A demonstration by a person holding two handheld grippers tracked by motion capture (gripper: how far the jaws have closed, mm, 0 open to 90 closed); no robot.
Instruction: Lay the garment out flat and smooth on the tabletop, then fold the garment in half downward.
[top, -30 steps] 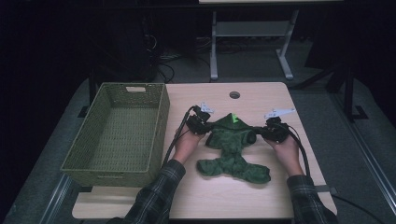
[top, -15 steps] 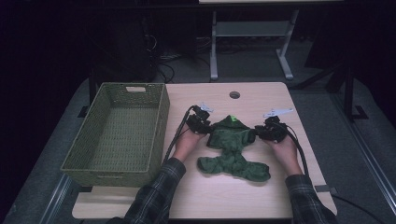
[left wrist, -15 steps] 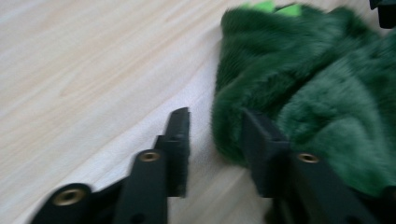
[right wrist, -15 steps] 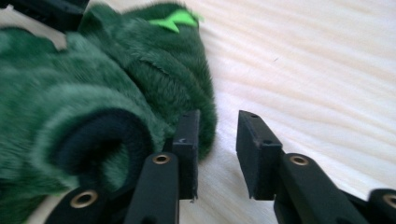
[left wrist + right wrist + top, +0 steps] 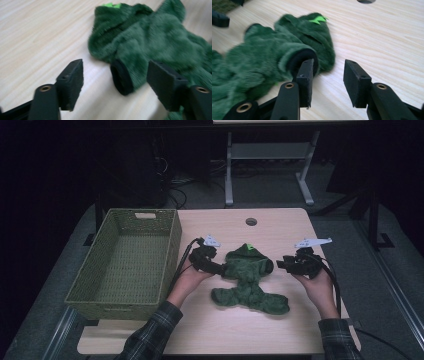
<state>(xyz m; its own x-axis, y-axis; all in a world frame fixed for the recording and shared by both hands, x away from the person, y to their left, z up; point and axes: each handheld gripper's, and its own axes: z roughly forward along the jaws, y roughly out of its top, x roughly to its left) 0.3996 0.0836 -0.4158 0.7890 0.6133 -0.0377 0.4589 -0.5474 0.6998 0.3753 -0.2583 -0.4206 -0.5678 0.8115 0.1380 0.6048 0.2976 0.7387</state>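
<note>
Green plush suit [image 5: 248,279] lies flat on the table [image 5: 280,330], about in the middle, hood end toward the far edge and legs toward me. From the high view, my left gripper [image 5: 212,265] sits at the suit's left sleeve and my right gripper [image 5: 286,264] hangs just off its right sleeve; a woven basket [image 5: 125,265] stands at the left side of the table, beside my left hand [image 5: 187,281]. In the left gripper view, my two jaws stand wide apart and have just been opening; the suit [image 5: 155,42] lies ahead, and its black-lined sleeve cuff [image 5: 121,76] sits between the jaws, nearer the right one, with neither pad pressing on it. The left jaw has bare table around it. A bright green tag [image 5: 111,4] shows at the hood, at the top of that view. In the right gripper view, my jaws are partly apart and have also just been opening; nothing but table lies between them. The suit [image 5: 262,65] lies to the left there, and its other cuff [image 5: 302,60] is against the outer side of my left jaw, though I cannot tell whether it truly touches. The green tag [image 5: 317,19] shows on the hood, and my other gripper's jaw tip [image 5: 219,18] shows at the upper left.
</note>
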